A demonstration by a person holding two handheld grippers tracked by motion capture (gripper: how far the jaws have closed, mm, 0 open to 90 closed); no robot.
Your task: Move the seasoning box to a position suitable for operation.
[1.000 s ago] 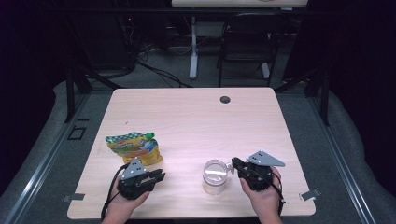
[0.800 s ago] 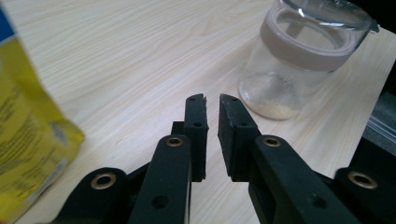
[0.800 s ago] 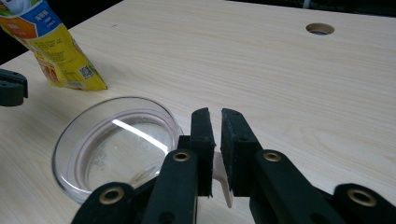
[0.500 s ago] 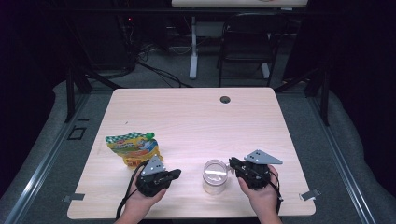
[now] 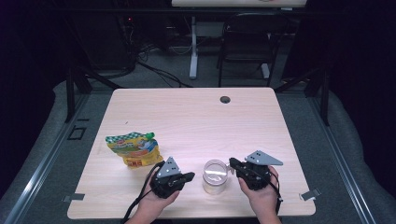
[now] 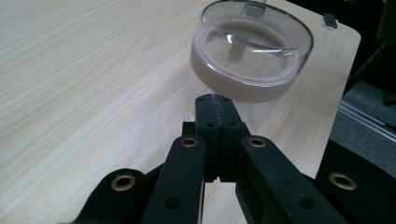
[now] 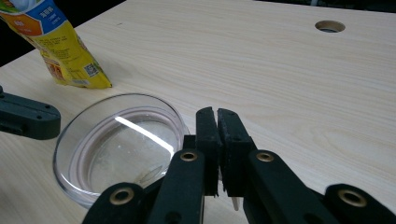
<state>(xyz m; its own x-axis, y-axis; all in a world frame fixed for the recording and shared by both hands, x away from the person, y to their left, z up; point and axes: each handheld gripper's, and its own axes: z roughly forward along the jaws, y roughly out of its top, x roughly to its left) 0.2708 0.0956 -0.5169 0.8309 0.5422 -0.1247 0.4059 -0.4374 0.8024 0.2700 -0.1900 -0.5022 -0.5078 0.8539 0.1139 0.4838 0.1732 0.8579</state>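
A clear jar [image 5: 215, 176] with a clear lid stands near the table's front edge, between my two grippers. My left gripper [image 5: 189, 176] lies just left of it, pointing at it, its jaws shut with nothing in them. In the left gripper view the shut tips [image 6: 213, 100] stop just short of the jar [image 6: 254, 51]. My right gripper [image 5: 232, 164] is at the jar's right rim. Its jaws [image 7: 216, 114] have just closed the last bit, with nothing between them, beside the lid [image 7: 121, 144].
A yellow and green pouch [image 5: 133, 149] lies on the wooden table [image 5: 196, 121], left of and behind the left gripper; the right gripper view has it [image 7: 60, 51] too. A round cable hole [image 5: 225, 99] sits near the far edge. A chair and a desk leg stand beyond the table.
My left gripper has slid right along the front of the table, from below the pouch to just beside the jar. The right gripper and the jar have stayed put.
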